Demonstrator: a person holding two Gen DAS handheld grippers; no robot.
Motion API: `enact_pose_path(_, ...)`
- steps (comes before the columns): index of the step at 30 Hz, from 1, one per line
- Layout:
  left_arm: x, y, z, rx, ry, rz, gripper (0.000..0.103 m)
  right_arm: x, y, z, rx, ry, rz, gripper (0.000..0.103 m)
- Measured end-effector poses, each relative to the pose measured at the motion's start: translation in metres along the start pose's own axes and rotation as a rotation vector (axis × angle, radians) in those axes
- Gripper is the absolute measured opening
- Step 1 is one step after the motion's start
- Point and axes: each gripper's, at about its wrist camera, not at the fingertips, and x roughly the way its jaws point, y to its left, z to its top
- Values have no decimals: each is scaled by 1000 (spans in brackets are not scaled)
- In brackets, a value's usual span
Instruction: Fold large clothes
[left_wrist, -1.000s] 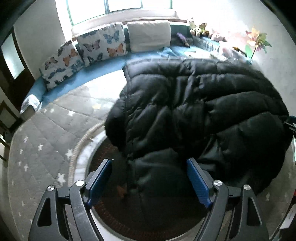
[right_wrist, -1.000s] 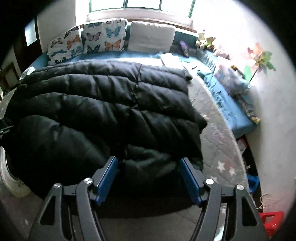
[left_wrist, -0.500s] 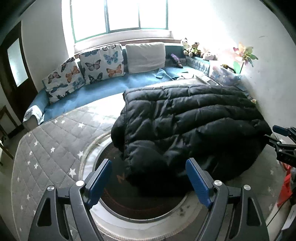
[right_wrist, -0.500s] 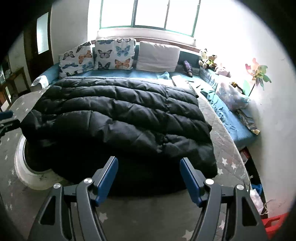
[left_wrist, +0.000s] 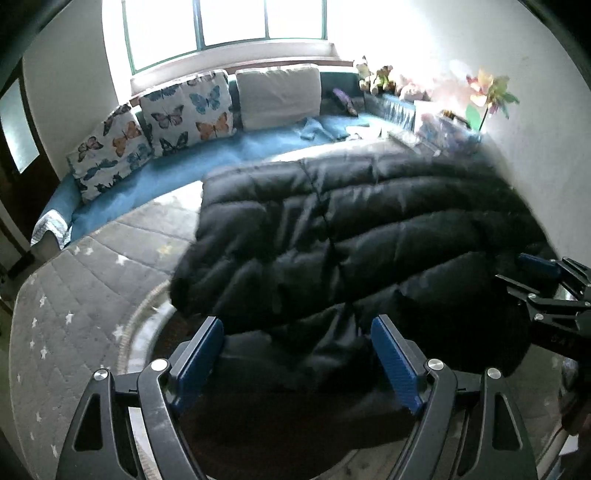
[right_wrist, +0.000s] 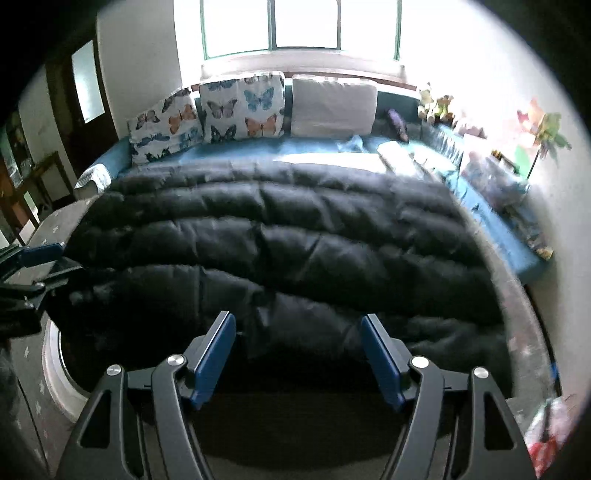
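On the round table (left_wrist: 155, 332), one black coat (left_wrist: 351, 236) is lying folded. I'm holding the left gripper (left_wrist: 297, 354) and right gripper (right_wrist: 298, 349) wide open, gripping nothing. Only the right view is showing the table's right rim; three cushions (right_wrist: 243, 107) are showing in both.

Jackets: we count one (left_wrist: 351, 236), just ahead of both tools.
Grippers: we count two, the left (left_wrist: 297, 356) and the right (right_wrist: 298, 349), each spread wide.
Butterfly cushions: we count two (right_wrist: 243, 107) (right_wrist: 164, 127), far ahead and to the left.
Plain cushions: we count one (right_wrist: 332, 105), far ahead.
Pinwheels: we count one (left_wrist: 491, 94), far ahead to the right.
Rugs: we count one round one (left_wrist: 258, 435), under the left tool.
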Motion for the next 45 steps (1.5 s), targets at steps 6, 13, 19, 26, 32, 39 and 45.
enact_pose_path(6, 31, -9, -10, 64, 31, 13, 90, 0, 8, -7, -73, 38, -52, 77)
enact_pose_path(13, 40, -3, -12, 56, 39, -10, 93, -30, 27, 35, -71, -69, -33, 77)
enact_pose_path(19, 48, 1, -15, 60, 43, -20, 96, 22, 41, 17, -120, 41, -47, 77)
enact_pose_path(26, 52, 3, -19, 70, 29, -25, 97, -14, 15, 14, -104, -5, -44, 77)
enact_pose_path(32, 53, 5, -20, 75, 29, -23, 97, -6, -22, 4, -79, 45, -83, 77)
enact_pose_path(39, 33, 8, -16, 65, 5, -33, 97, -34, -58, 11, 14, -33, -125, 77)
enact_pose_path(45, 38, 17, -16, 23, 30, -24, 97, 3, -84, -2, 108, 58, -86, 78)
